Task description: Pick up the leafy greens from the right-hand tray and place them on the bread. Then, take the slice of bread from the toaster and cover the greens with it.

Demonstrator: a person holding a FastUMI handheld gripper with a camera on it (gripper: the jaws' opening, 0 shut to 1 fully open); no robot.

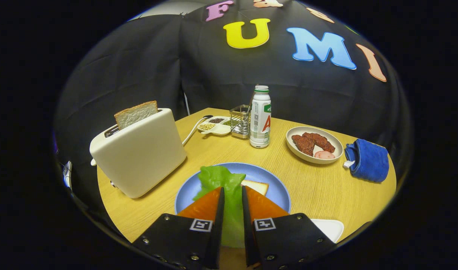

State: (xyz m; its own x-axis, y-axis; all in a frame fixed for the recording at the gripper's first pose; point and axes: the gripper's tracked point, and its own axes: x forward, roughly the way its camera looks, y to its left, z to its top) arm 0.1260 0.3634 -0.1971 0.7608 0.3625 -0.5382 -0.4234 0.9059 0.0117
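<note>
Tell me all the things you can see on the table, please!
toaster: one, cream, left of the plate
bread slice: one, standing in the toaster
blue plate: one, just ahead of the fingers
bread: one, on the blue plate
leafy greens: one, green, between the fingers, over the blue plate
bottle: one, white
meat dish: one, white
cloth: one, blue
gripper: one, orange fingers pressing the greens

White plastic bottle with green cap standing upright on round wooden table, wire metal rack just beside it. White divided dish of seeds lying nearby. Beige plate of brown meat pieces sitting near folded blue cloth.
</note>
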